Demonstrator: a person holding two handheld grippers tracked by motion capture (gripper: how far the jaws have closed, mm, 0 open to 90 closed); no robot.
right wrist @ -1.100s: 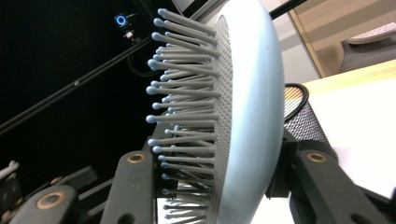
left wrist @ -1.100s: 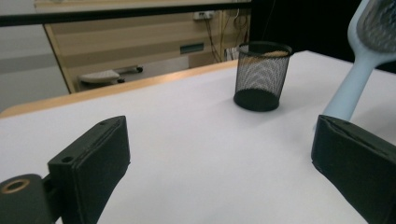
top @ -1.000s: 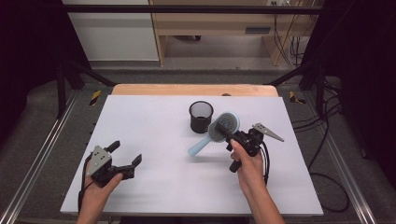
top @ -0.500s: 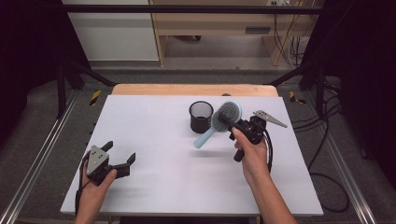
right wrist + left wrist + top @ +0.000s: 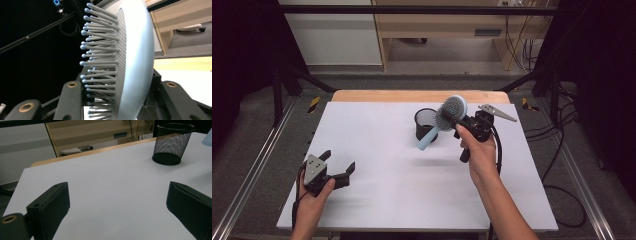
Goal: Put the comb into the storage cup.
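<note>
Right gripper [image 5: 460, 118] lifted above the tabletop [image 5: 402, 200] toward the far right part, jaws closed on the head of a light blue hairbrush [image 5: 443, 119]

In the high view, round brush head up beside the gripper, handle slanting down and toward the left, its tip hanging just in front of the black mesh cup [image 5: 425, 124], clear of the surface

In the right gripper view, brush head [image 5: 130, 60] edge-on between the two black jaws, bristles pointing left, smooth back to the right, both jaws pressed against it

Mesh cup upright on the white tabletop, a little right of centre, nearer the far edge than the near one; seen again in the left gripper view at top right [image 5: 172, 143], empty as far as visible through the mesh

Left gripper [image 5: 341, 169] low by the near left corner of the tabletop, held in the left hand [image 5: 312, 197], jaws spread wide with nothing between them; in the left gripper view, bare white surface between the two black jaws [image 5: 117, 202]

Right hand [image 5: 479, 155] wrapped around the right gripper's body, black cable trailing down toward the right edge

Wooden strip along the far edge of the tabletop [image 5: 412, 96]
</note>
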